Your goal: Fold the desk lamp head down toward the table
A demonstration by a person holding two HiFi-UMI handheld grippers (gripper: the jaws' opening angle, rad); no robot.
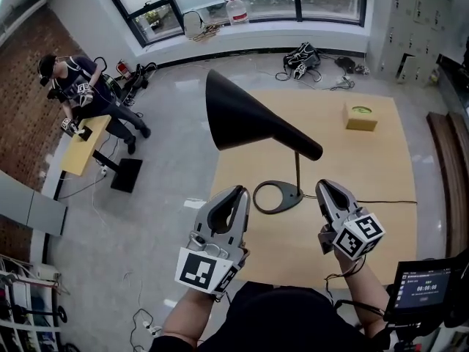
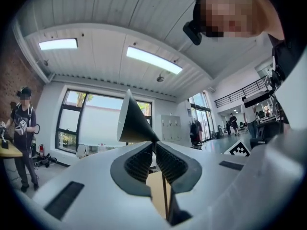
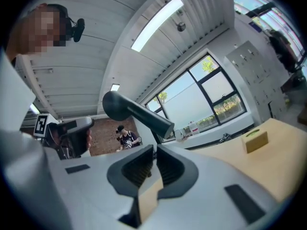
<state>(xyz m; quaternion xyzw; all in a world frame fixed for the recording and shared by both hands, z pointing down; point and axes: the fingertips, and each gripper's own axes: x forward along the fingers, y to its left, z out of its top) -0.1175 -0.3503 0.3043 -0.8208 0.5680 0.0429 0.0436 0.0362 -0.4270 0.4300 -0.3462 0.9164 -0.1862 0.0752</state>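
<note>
Left tool (image 1: 239,191) near black, cone-headed desk lamp (image 1: 242,116)

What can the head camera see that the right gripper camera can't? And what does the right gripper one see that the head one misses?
Only the head view shows the lamp's ring base and a small screen. Only the right gripper view shows the ceiling light strip. Both show the black lamp head, the yellow box on the wooden table, and a person by the brick wall.
</note>
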